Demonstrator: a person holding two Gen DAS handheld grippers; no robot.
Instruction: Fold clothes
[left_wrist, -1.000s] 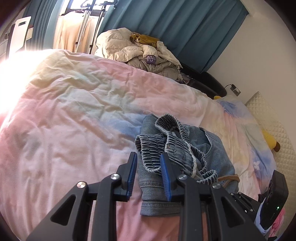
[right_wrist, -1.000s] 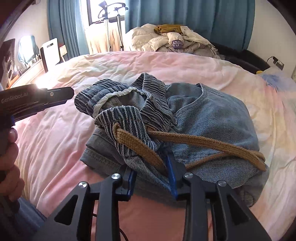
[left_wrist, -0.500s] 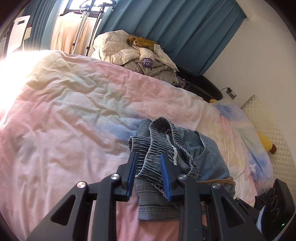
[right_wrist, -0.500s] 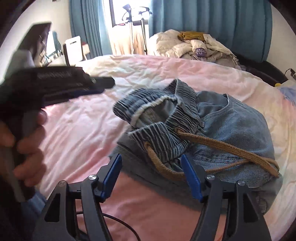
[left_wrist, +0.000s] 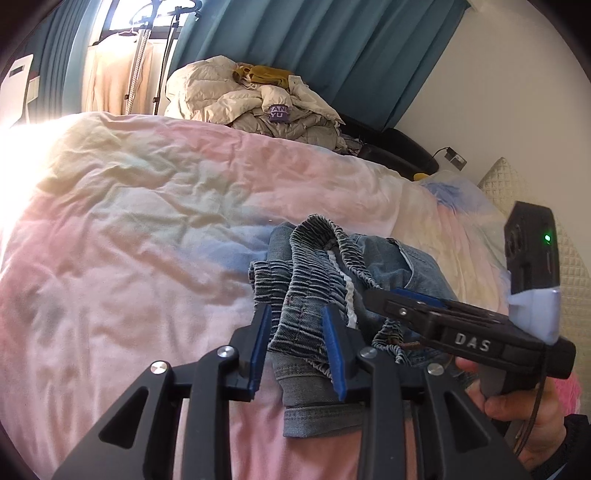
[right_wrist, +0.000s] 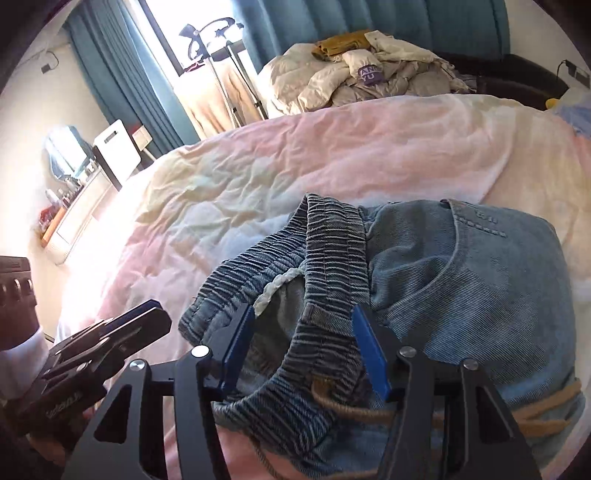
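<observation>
A pair of blue denim jeans (left_wrist: 384, 258) (right_wrist: 461, 273) lies folded in a bundle on the pink bedspread (left_wrist: 147, 221), its ruched elastic waistband (right_wrist: 325, 240) bunched on top and a tan cord belt (right_wrist: 532, 410) trailing at the near right. My left gripper (left_wrist: 297, 349) hangs over the waistband's near edge with its jaws slightly apart around the fabric. My right gripper (right_wrist: 306, 352) is open wide, its blue pads on either side of the waistband fold. The right gripper also shows in the left wrist view (left_wrist: 461, 332), reaching in from the right.
A heap of cream bedding and clothes (left_wrist: 258, 99) (right_wrist: 362, 70) lies beyond the bed's far edge by teal curtains. A clothes stand (right_wrist: 221, 55) is by the window. A quilted pillow (left_wrist: 569, 240) is at right. A shelf with small items (right_wrist: 62, 218) is left.
My right gripper opened, let go of the tan cord belt and moved forward over the waistband. The left gripper came a little closer to the jeans, jaws unchanged.
</observation>
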